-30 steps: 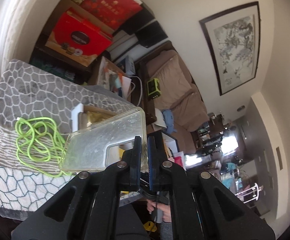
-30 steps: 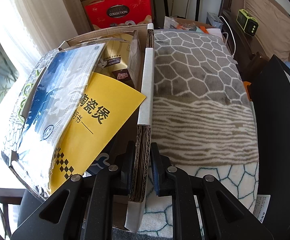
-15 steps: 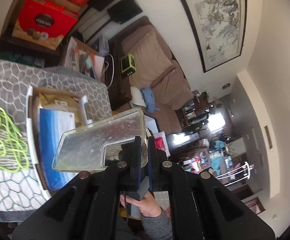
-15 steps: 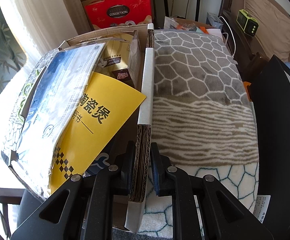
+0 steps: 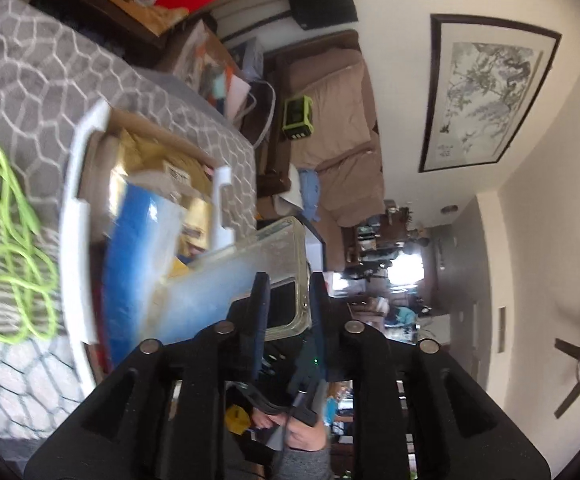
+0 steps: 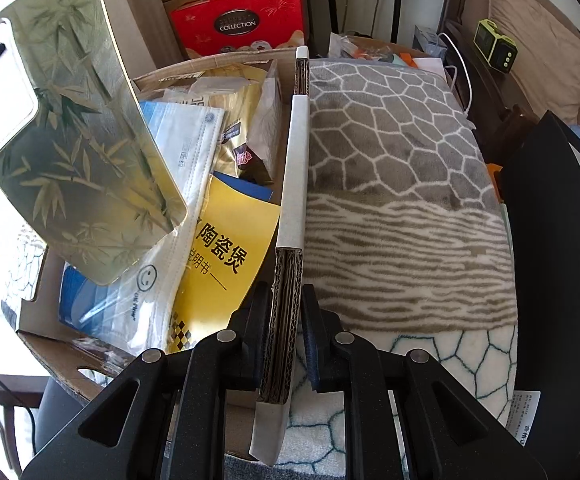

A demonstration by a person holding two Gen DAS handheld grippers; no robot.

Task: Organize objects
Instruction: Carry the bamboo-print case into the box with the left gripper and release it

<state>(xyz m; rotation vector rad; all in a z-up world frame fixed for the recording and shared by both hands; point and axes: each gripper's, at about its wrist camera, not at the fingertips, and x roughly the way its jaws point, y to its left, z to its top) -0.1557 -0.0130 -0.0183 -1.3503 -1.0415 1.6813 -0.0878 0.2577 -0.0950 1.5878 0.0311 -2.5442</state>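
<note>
A clear phone case (image 5: pixel 230 292) with a bamboo look (image 6: pixel 74 140) hangs tilted over the open cardboard box (image 5: pixel 74 240). Its camera-cutout end lies between the fingers of my left gripper (image 5: pixel 288 296). Those jaws are opening, and a gap shows between the pads and the case's edge. My right gripper (image 6: pixel 286 308) is shut on the box's near side wall (image 6: pixel 295 160), holding it steady. The box holds a yellow booklet (image 6: pixel 226 272), a pack of blue face masks (image 6: pixel 182 152) and gold packets.
The box rests on a grey and white patterned blanket (image 6: pixel 389 160). A tangled green cord (image 5: pixel 6 240) lies on the blanket beside the box. A person's hand (image 5: pixel 305 436) shows below the left gripper. Red gift boxes (image 6: pixel 238 24) and a sofa stand behind.
The left gripper has come down and over the box with the phone case, and its jaws have parted. The case has come into the right wrist view. The right gripper has not moved.
</note>
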